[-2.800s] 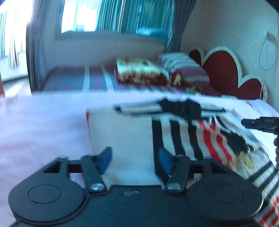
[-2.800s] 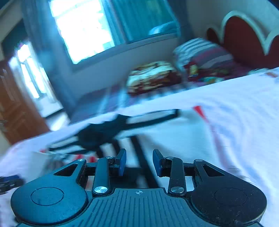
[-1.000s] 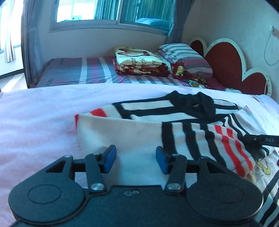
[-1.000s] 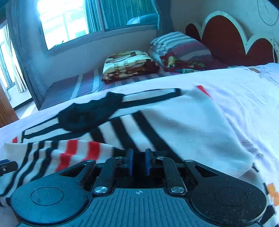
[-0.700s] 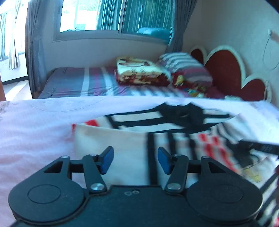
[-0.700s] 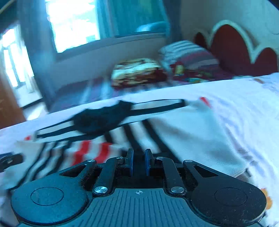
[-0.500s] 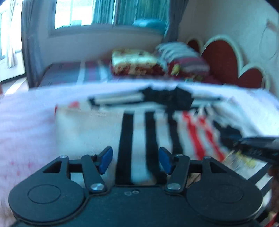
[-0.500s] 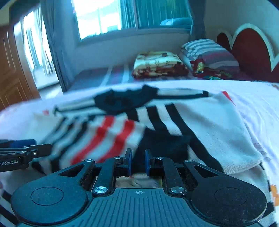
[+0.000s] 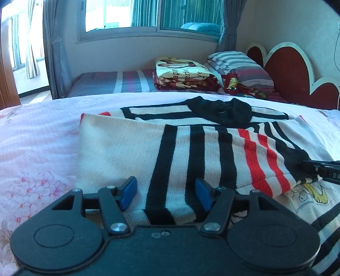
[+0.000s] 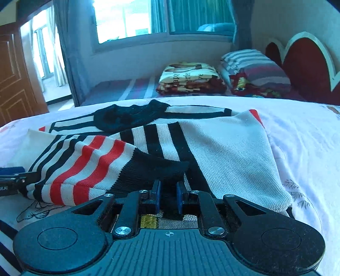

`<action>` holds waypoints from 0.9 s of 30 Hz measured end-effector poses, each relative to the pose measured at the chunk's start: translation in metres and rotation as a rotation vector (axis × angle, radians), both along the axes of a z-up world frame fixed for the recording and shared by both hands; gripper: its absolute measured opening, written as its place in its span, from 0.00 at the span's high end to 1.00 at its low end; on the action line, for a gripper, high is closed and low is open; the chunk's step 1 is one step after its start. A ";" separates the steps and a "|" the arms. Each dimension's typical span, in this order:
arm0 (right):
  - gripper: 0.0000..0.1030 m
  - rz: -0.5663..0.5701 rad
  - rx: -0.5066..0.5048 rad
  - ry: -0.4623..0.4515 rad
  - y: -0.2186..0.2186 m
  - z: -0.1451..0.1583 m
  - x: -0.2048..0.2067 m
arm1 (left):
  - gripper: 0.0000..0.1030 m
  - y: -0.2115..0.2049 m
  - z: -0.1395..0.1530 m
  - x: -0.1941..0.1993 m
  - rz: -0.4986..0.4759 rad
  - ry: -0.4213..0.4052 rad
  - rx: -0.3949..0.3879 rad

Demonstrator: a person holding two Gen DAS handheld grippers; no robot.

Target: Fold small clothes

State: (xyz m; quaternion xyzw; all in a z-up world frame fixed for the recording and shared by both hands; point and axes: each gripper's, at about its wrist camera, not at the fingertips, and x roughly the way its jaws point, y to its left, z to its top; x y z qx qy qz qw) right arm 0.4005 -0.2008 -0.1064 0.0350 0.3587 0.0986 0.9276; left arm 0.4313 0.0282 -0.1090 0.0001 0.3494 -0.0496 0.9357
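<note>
A small white sweater [image 9: 131,148] with black and red stripes lies flat on the pink bed sheet [image 9: 36,140], its sleeves folded across the body. My left gripper [image 9: 165,194] is open, low over the sweater's near edge, its blue pads on either side of the fabric. My right gripper [image 10: 167,196] is shut on the black cuff [image 10: 148,172] of the striped sleeve [image 10: 85,161]. The right gripper's tip shows at the right edge of the left wrist view [image 9: 323,168]. The black collar [image 10: 129,116] lies at the far end.
A second bed [image 9: 119,83] stands beyond, with a folded blanket [image 9: 182,71] and a striped pillow [image 9: 238,66]. A red heart-shaped headboard [image 9: 297,78] is at the right. A window [image 9: 148,14] and a wooden door [image 10: 14,85] are behind.
The right gripper closed on the black cuff and drew the striped sleeve across the sweater. The left gripper shifted a little right over the near edge and stayed open.
</note>
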 end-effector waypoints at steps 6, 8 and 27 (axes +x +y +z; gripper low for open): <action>0.87 0.051 0.003 -0.006 -0.006 -0.002 0.004 | 0.40 -0.007 -0.001 -0.004 0.027 -0.017 0.031; 0.87 0.062 0.005 -0.006 -0.008 -0.003 0.005 | 0.39 -0.010 -0.001 -0.004 0.036 -0.016 0.044; 0.26 -0.092 0.365 0.167 -0.170 0.033 -0.177 | 0.37 0.073 0.018 -0.192 0.132 0.125 -0.119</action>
